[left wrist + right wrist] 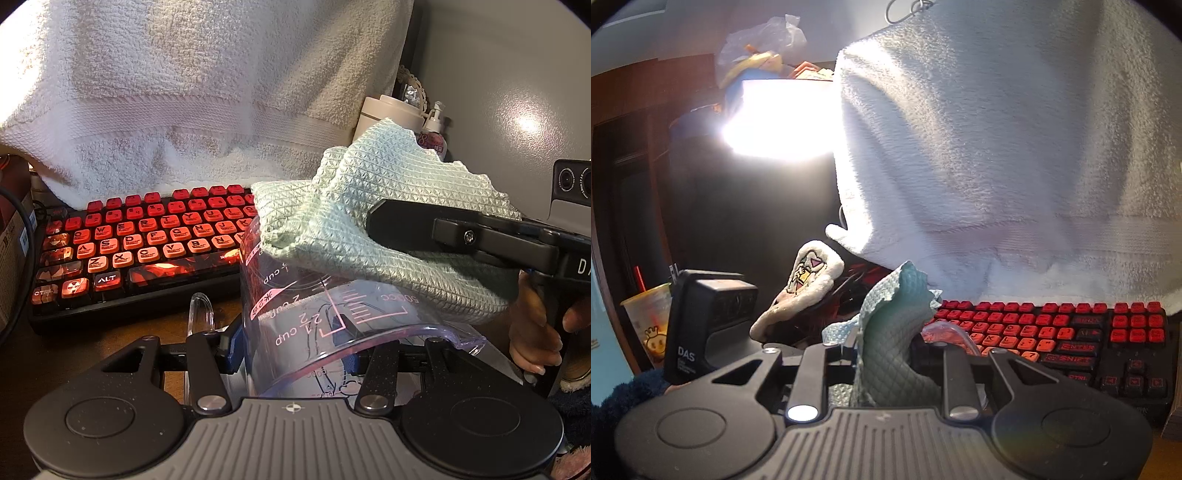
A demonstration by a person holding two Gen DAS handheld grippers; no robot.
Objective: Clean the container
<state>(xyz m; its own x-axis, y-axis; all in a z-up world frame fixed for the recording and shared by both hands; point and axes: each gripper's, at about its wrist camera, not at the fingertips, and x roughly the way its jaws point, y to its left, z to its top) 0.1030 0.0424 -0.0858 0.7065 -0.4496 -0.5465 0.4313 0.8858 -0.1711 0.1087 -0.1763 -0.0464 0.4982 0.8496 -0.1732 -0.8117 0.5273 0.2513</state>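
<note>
A clear plastic measuring cup (314, 306) with pink markings lies tilted between my left gripper's (291, 350) blue pads, which are shut on its wall. My right gripper (373, 218) comes in from the right, held by a hand (535, 332), and is shut on a pale green waffle cloth (369, 206). The cloth bunches over and against the far end of the cup. In the right wrist view the cloth (897, 332) stands up between the right gripper's (886, 350) fingers. A bit of the cup's clear rim (949, 330) shows behind it. The left gripper's black body (701, 325) is at the left.
A red-keyed keyboard (140, 243) (1052, 332) lies on the wooden desk just behind the cup. A big white towel (184, 92) (997, 147) hangs over it. A white jar (388, 114) and pump bottle (434, 133) stand at the back right. A drink cup (646, 321) stands far left.
</note>
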